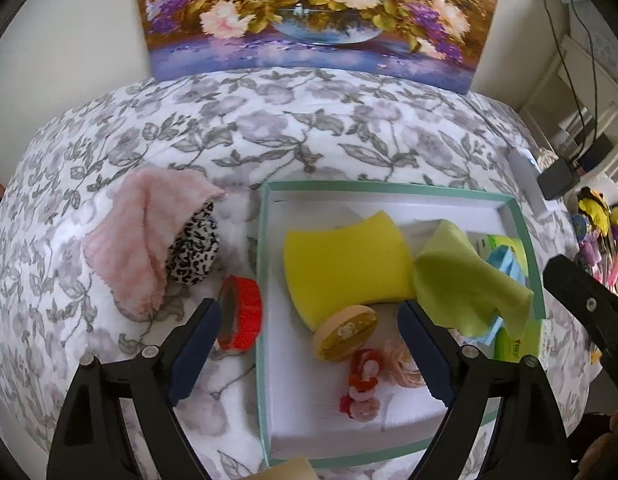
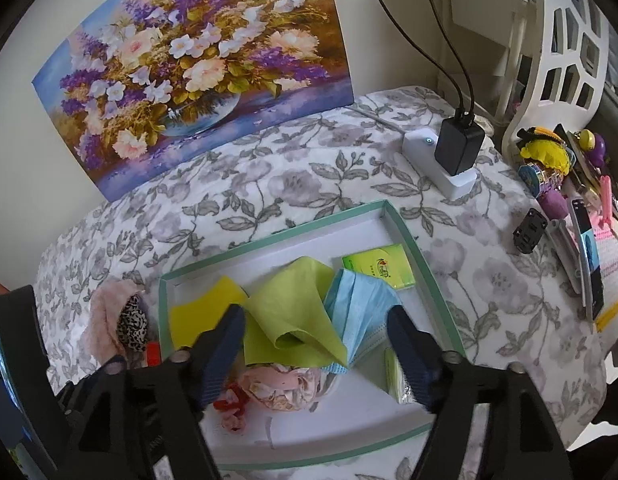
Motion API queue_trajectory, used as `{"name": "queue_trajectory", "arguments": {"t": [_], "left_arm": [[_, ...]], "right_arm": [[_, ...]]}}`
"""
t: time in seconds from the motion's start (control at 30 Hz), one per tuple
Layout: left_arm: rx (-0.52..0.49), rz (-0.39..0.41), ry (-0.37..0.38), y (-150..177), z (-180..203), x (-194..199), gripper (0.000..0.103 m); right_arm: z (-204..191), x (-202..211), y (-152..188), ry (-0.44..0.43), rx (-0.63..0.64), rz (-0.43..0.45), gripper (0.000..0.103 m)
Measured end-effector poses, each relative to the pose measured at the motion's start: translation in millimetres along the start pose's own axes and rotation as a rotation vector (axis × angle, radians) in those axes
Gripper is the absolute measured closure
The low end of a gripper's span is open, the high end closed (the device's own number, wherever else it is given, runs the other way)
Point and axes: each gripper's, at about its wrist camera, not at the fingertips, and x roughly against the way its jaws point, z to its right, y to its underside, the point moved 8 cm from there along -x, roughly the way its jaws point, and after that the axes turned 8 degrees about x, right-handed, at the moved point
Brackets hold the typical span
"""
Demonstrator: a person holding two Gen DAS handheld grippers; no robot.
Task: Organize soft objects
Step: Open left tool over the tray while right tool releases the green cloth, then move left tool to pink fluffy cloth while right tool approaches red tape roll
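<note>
A shallow white box with a mint-green rim (image 1: 265,264) lies on the desk, which is covered with a grey-and-white flower-print cloth (image 1: 269,128). Inside the box are a yellow wavy-edged sponge (image 1: 345,260), a lime-green soft cloth (image 1: 465,280) draped over a stack of light blue face masks (image 2: 361,300), a green tissue packet (image 2: 379,266), a round tan powder puff (image 1: 345,332), a red-and-pink fuzzy hair tie (image 1: 361,384) and a crumpled pale pink fabric piece (image 2: 285,384).

Outside the box, on its left, lie a fluffy pink towel (image 1: 129,248) with a black-and-white leopard-print scrunchie (image 1: 193,248) touching it, and a red ribbed band (image 1: 243,312) just beside the box wall. A flower painting (image 2: 197,64) leans on the wall behind. Near the right edge of the desk stand a white power strip with a black charger (image 2: 457,152), and small colourful items lie beyond it.

The left claw (image 1: 309,344) is wide open and empty; its left finger is over the cloth near the red band, its right finger over the box beside the lime cloth. The right claw (image 2: 315,344) is also spread open, holding nothing, above the lime cloth and the masks.
</note>
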Motion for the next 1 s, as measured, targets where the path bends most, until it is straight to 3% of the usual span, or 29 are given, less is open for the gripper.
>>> {"name": "queue_trajectory", "arguments": {"t": [0.13, 0.2, 0.67, 1.0], "left_arm": [[0.037, -0.001, -0.002, -4, -12, -2, 0.013], [0.051, 0.009, -0.008, -7, -18, -1, 0.013], [0.220, 0.127, 0.017, -36, -71, 20, 0.013], [0.350, 0.160, 0.076, -50, -119, 29, 0.013]], "right_arm": [[-1, -5, 2, 0.005, 0.007, -0.008, 0.003], [-1, -6, 3, 0.004, 0.008, -0.009, 0.000], [-10, -20, 11, -0.006, 0.017, -0.052, 0.000], [-47, -25, 14, -0.038, 0.075, -0.066, 0.000]]}}
